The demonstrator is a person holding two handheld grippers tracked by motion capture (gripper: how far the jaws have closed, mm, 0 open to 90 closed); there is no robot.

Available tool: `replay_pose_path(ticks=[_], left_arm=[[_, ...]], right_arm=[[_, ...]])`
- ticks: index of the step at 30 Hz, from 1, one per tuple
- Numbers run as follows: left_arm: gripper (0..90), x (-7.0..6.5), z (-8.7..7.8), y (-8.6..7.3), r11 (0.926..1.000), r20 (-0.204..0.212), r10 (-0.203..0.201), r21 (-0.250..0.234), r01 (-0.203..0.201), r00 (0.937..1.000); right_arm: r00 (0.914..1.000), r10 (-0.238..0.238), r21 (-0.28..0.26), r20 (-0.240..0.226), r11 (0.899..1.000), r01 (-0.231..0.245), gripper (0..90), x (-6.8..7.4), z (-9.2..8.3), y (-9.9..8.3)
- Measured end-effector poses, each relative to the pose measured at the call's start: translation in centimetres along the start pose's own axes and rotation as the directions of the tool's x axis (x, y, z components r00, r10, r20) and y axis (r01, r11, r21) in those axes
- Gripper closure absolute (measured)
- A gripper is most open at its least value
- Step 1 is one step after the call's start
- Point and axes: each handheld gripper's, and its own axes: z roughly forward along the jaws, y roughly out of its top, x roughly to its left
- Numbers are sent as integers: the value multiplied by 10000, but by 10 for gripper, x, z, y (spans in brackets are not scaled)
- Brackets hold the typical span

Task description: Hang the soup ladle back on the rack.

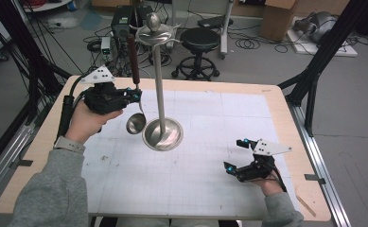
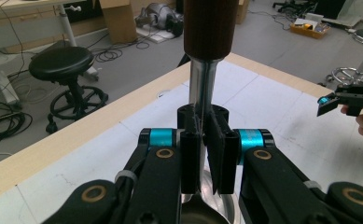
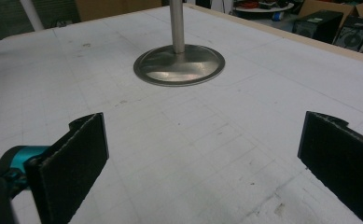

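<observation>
A steel ladle (image 1: 135, 122) with a dark wooden handle (image 1: 133, 59) hangs upright above the table, bowl down. My left gripper (image 1: 135, 96) is shut on its metal shaft (image 2: 201, 88), just below the wood. Right beside it a tall steel stand (image 1: 160, 85) with hooks on top (image 1: 154, 34) rises from a round base (image 1: 162, 135); the ladle's bowl hovers at the base's left rim. My right gripper (image 1: 235, 154) stands open low over the mat at the front right, jaws wide apart (image 3: 202, 154) with nothing between them, facing the stand's base (image 3: 179, 64).
A white gridded mat (image 1: 181, 179) covers the wooden table (image 1: 285, 123). A black stool (image 1: 199, 45), boxes and cables lie on the floor behind the table. Black frame posts (image 1: 321, 56) stand at the right and left.
</observation>
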Motion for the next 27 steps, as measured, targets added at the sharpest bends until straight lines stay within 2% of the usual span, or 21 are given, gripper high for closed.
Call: replay_pose_path(ticks=[4,6,8,11,15,18,20,22,23,24,26,27], left_arm=[[797,-4,1,0,9991,-220,415,-57,-416,9989],[694,-6,2,-1,9984,-379,518,-199,-525,9979],[537,-8,3,-2,9968,-619,735,-256,-752,9954],[426,-8,1,-5,9944,-624,932,-447,-961,9937],[422,-8,-6,-11,9932,-354,895,-714,-918,9954],[350,-6,-12,-18,9900,-221,739,-1191,-760,9970],[282,-5,-18,-23,9882,-275,597,-1396,-630,9978],[164,-2,-23,-27,9884,-490,336,-1462,-404,9982],[122,-1,-26,-29,9876,-441,114,-1561,-182,9990],[104,0,-29,-32,9835,-272,-125,-1805,74,9996],[29,2,-34,-38,9749,-227,-310,-2212,252,9993],[17,4,-37,-41,9735,-216,-425,-2256,366,9989]], right_arm=[[10000,3,-8,-29,10000,-3,8,0,0,0],[10000,-13,0,-16,10000,13,7,-1,0,0],[10000,41,3,-36,10000,-41,7,0,0,0],[10000,-20,-48,6,10000,20,7,-1,-1,0],[10000,32,-43,-4,10000,-32,8,-1,-1,0],[10000,-14,-101,12,9999,14,8,-1,-1,0],[10000,36,-121,24,9999,-36,8,-1,-1,1],[9999,110,-122,6,9999,-110,8,-2,-1,0],[9999,102,-134,-2,9999,-102,8,-2,-1,0],[10000,97,-137,-15,9999,-97,8,-3,-1,0],[9998,176,-173,-28,9997,-176,8,-4,-1,0],[9999,152,-208,4,9997,-152,7,-5,0,0]])
